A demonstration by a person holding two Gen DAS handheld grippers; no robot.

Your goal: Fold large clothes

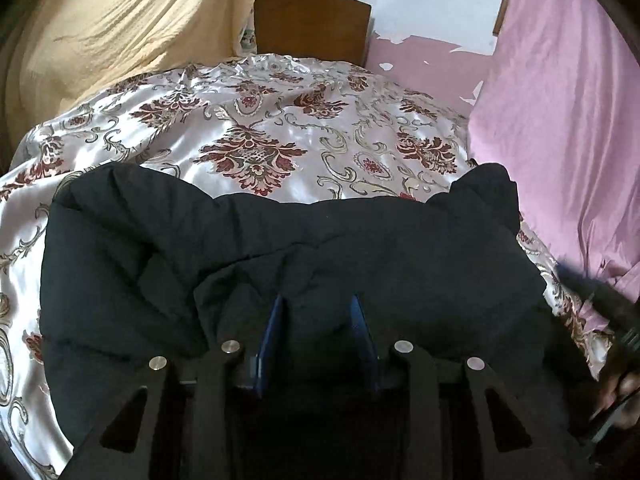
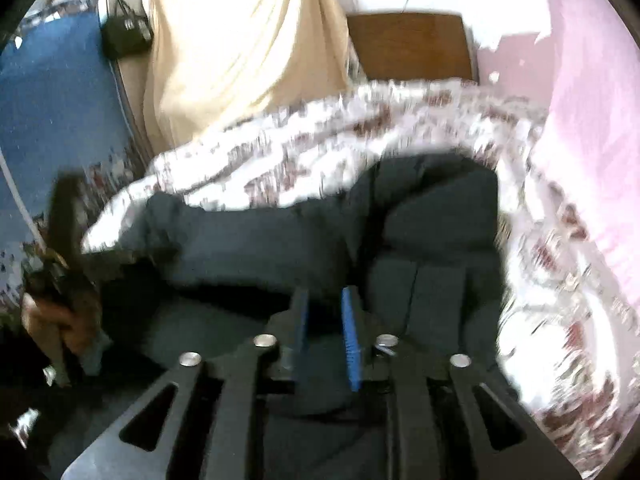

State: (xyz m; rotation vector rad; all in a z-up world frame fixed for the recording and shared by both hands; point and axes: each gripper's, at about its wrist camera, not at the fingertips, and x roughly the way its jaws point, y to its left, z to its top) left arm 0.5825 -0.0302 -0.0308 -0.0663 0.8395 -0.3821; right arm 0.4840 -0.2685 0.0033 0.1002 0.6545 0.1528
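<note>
Bed (image 1: 280, 120) with floral satin cover carries the dark padded coat (image 1: 280, 248), bunched at its near edge. Left hand-held gripper (image 1: 318, 308) parted over cloth; right hand-held gripper (image 2: 325, 304) narrow, grip unclear to me. Mid-fold; next, pinch hem.

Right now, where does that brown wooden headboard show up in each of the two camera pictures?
Left wrist view: the wooden headboard sits top centre, beyond the floral bedspread.
Right wrist view: the headboard sits upper right of centre.
Shared landmark: the cream curtain hangs just left of it in both.
</note>
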